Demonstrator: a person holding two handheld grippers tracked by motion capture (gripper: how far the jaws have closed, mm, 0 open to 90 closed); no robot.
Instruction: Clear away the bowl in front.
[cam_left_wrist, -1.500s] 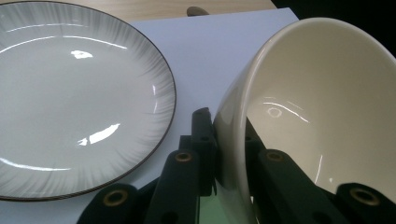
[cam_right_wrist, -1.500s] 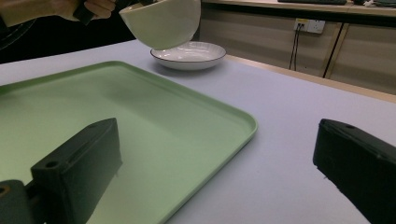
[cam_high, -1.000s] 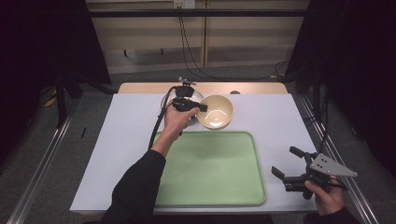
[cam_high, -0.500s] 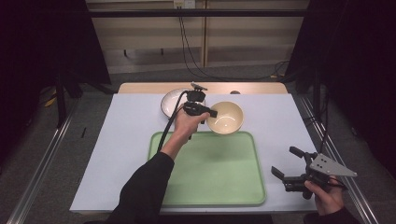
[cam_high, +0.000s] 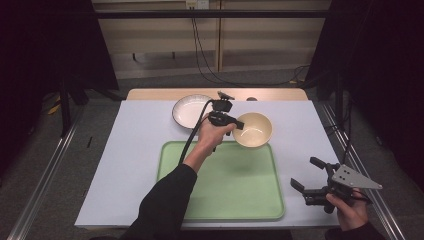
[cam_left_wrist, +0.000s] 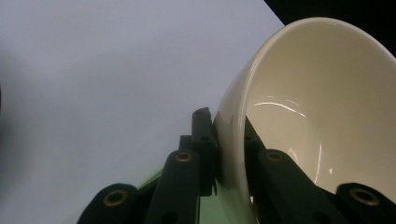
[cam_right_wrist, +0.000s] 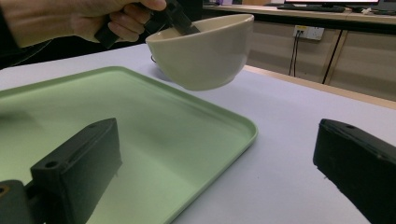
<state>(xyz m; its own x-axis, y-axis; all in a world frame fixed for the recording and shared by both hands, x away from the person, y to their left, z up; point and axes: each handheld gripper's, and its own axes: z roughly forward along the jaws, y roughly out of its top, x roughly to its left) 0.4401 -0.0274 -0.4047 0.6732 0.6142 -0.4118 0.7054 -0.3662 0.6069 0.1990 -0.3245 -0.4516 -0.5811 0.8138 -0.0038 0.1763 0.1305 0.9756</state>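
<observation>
**Cream bowl held above tray's far edge**

The left gripper (cam_high: 239, 123) pinches the rim of a cream bowl (cam_high: 254, 129), one jaw inside and one outside, holding it clear of the table over the far edge of the green tray (cam_high: 225, 200). The right gripper (cam_high: 306, 176) rests just beside the tray's right side, jaws wide and empty. A white plate (cam_high: 187, 111) sits behind. No legible writing appears.

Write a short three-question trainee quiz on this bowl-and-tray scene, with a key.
1. True or false: the left gripper is shut on the rim of the cream bowl.
2. In the right gripper view, does the bowl rest on the green tray or hang above the tray's far edge?
3. Which stands wide open with nothing between its jaws? A) the left gripper B) the right gripper

Key
1. True
2. It hangs above the edge, clear of the tray.
3. B
</observation>
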